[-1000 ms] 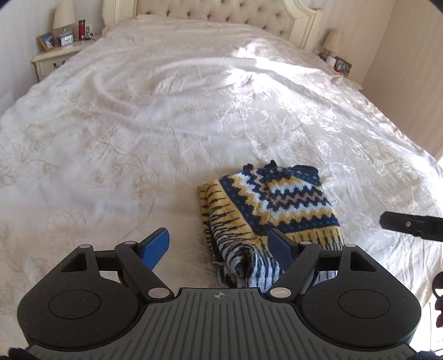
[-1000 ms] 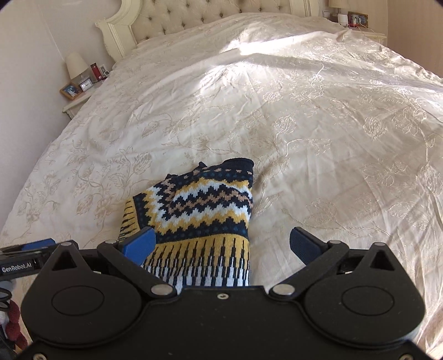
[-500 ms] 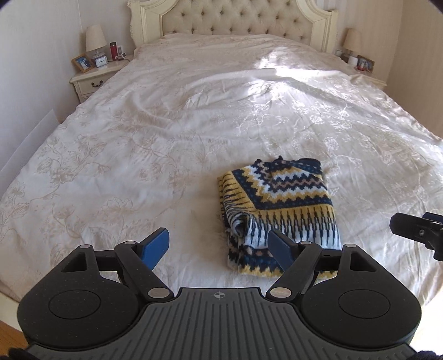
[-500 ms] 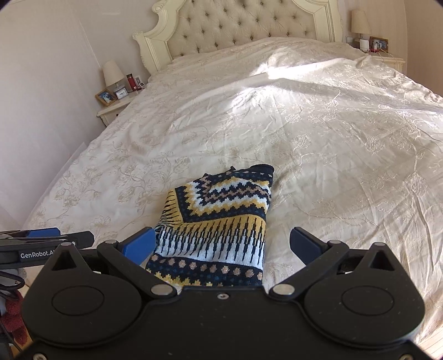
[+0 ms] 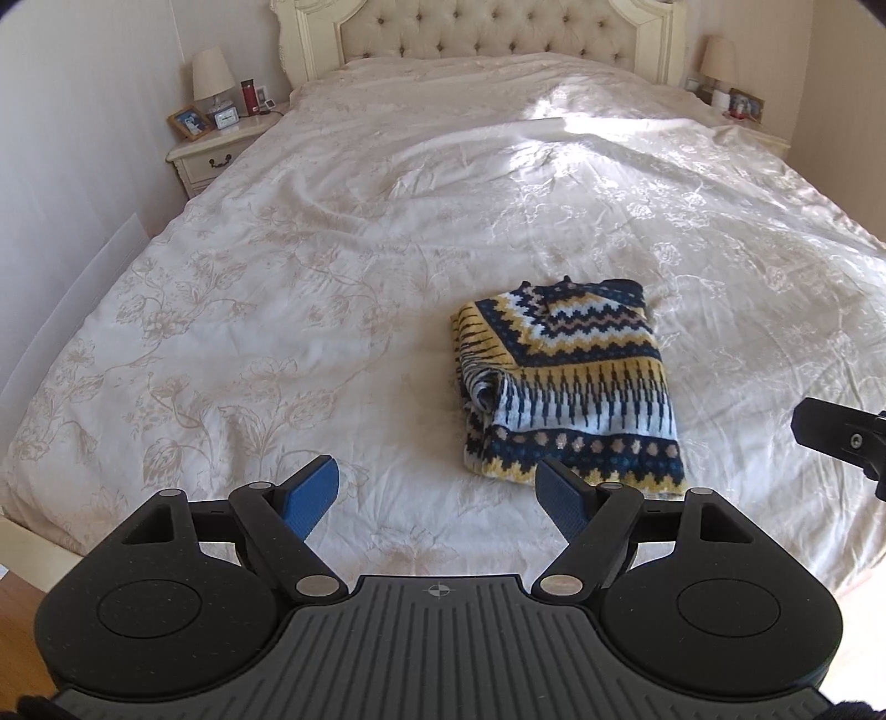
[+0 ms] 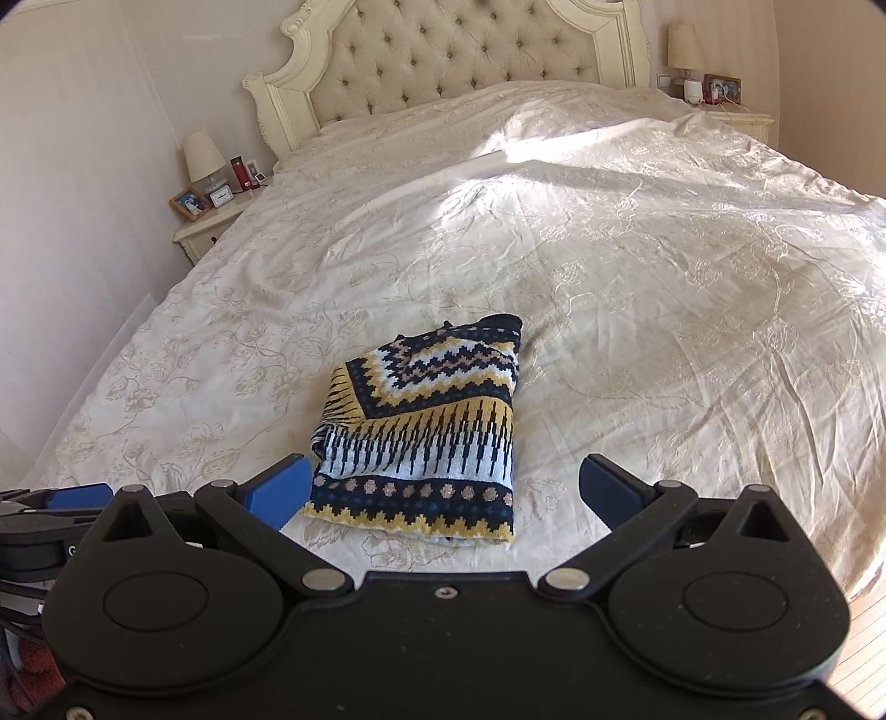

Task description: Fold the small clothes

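- Both tongs hang spread above the near edge of the bed point(image 5: 332, 288), and neither grips anything.
- Left tongs point(image 5: 437, 493) show blue pads parted wide, with only bedspread between them; the right-hand pad sits just in front of the jumper's near left corner in the picture.
- Left of the bed stands a nightstand point(image 5: 213, 152) with a lamp point(image 5: 211, 75), a framed photo point(image 5: 188, 123), a small clock point(image 5: 226, 117) and a red bottle point(image 5: 247, 98).
- Behind the bed rises a cream tufted headboard point(image 5: 487, 30).
- Bedspread is cream with a pale floral pattern, lightly creased, with a bright patch of sun on its far right part.
- Jumper point(image 5: 570, 387) lies folded into a rough rectangle on the near right part of the bed, clear of both tongs.
- Its knit is banded: navy, yellow, white and tan zigzags at the far end, then yellow and white bands with navy vertical dashes, then a navy row of tan and blue dots, then a stepped yellow edge nearest the camera.
- Its left side is bunched, with a rolled fold of striped knit showing; the right side lies flat.
- Right tongs point(image 6: 443, 484) are also spread, and the jumper's near hem shows between the pads, apart from both.
- Far right stands a second nightstand point(image 6: 742, 119) with a lamp point(image 6: 682, 47) and small items too small to tell.
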The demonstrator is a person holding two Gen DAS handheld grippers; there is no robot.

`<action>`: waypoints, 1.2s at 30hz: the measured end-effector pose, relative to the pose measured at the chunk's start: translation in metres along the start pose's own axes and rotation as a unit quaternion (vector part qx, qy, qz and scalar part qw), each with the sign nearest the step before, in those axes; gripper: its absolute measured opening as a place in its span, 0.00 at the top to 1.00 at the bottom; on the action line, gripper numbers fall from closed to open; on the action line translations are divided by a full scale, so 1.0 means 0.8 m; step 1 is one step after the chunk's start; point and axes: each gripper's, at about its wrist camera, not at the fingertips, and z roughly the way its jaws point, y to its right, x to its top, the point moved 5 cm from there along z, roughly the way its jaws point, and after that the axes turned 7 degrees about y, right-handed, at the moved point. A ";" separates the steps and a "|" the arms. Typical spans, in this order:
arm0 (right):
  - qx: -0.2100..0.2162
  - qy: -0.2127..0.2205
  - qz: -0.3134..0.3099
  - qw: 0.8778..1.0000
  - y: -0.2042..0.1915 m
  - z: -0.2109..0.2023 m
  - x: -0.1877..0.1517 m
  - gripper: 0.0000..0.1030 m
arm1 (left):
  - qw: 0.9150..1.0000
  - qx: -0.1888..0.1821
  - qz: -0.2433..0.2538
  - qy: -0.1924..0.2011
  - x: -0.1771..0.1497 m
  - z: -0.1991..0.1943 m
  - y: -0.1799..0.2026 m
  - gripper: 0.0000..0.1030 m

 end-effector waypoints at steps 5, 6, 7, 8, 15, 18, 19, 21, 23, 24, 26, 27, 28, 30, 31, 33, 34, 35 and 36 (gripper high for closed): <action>0.013 -0.006 0.008 1.000 0.001 -0.009 -0.008 0.01 | 1.000 -0.009 -0.016 -0.011 -0.007 -0.007 0.001 0.25; 0.014 -0.006 0.007 1.000 0.002 -0.011 -0.010 0.01 | 1.000 -0.011 -0.018 -0.013 -0.008 -0.008 0.001 0.25; 0.014 -0.006 0.006 1.000 0.002 -0.012 -0.011 0.01 | 1.000 -0.012 -0.019 -0.014 -0.009 -0.010 0.002 0.25; 0.014 -0.006 0.006 1.000 0.001 -0.014 -0.013 0.01 | 1.000 -0.012 -0.019 -0.014 -0.011 -0.012 0.004 0.25; 0.011 -0.005 -0.008 1.000 0.000 -0.021 -0.020 0.01 | 1.000 -0.015 -0.017 -0.020 -0.018 -0.020 0.013 0.25; 0.011 -0.005 -0.014 1.000 -0.001 -0.023 -0.021 0.01 | 0.999 -0.016 -0.018 -0.022 -0.021 -0.022 0.017 0.25; 0.012 -0.004 -0.015 1.000 -0.002 -0.024 -0.022 0.01 | 0.999 -0.016 -0.019 -0.024 -0.022 -0.023 0.018 0.25; 0.013 -0.003 -0.016 1.000 -0.002 -0.025 -0.022 0.01 | 0.999 -0.017 -0.021 -0.025 -0.023 -0.024 0.019 0.25; 0.015 -0.003 -0.017 1.000 -0.001 -0.026 -0.021 0.01 | 0.999 -0.018 -0.023 -0.026 -0.023 -0.025 0.021 0.25; 0.015 -0.003 -0.017 1.000 -0.001 -0.026 -0.021 0.01 | 0.999 -0.018 -0.024 -0.026 -0.024 -0.025 0.022 0.25; 0.016 -0.002 -0.017 1.000 0.000 -0.026 -0.020 0.01 | 0.999 -0.018 -0.025 -0.025 -0.023 -0.026 0.023 0.25; 0.016 -0.002 -0.016 1.000 0.000 -0.026 -0.020 0.01 | 0.999 -0.018 -0.026 -0.025 -0.023 -0.026 0.023 0.25; 0.016 -0.002 -0.015 1.000 0.000 -0.026 -0.020 0.01 | 0.999 -0.018 -0.026 -0.026 -0.023 -0.026 0.023 0.25; 0.017 -0.003 -0.015 1.000 0.001 -0.026 -0.019 0.01 | 0.999 -0.017 -0.027 -0.027 -0.024 -0.026 0.024 0.25; 0.017 -0.003 -0.013 1.000 0.001 -0.026 -0.019 0.01 | 0.999 -0.017 -0.029 -0.028 -0.024 -0.026 0.025 0.25; 0.017 -0.003 -0.012 1.000 0.001 -0.026 -0.019 0.01 | 0.999 -0.017 -0.031 -0.029 -0.024 -0.027 0.026 0.25; 0.017 -0.003 -0.012 1.000 0.001 -0.026 -0.019 0.01 | 0.999 -0.016 -0.030 -0.029 -0.024 -0.027 0.026 0.25; 0.017 -0.003 -0.012 1.000 0.001 -0.026 -0.019 0.01 | 0.999 -0.018 -0.030 -0.029 -0.024 -0.027 0.026 0.25; 0.017 -0.003 -0.012 1.000 0.001 -0.026 -0.019 0.01 | 0.999 -0.018 -0.030 -0.030 -0.024 -0.027 0.026 0.25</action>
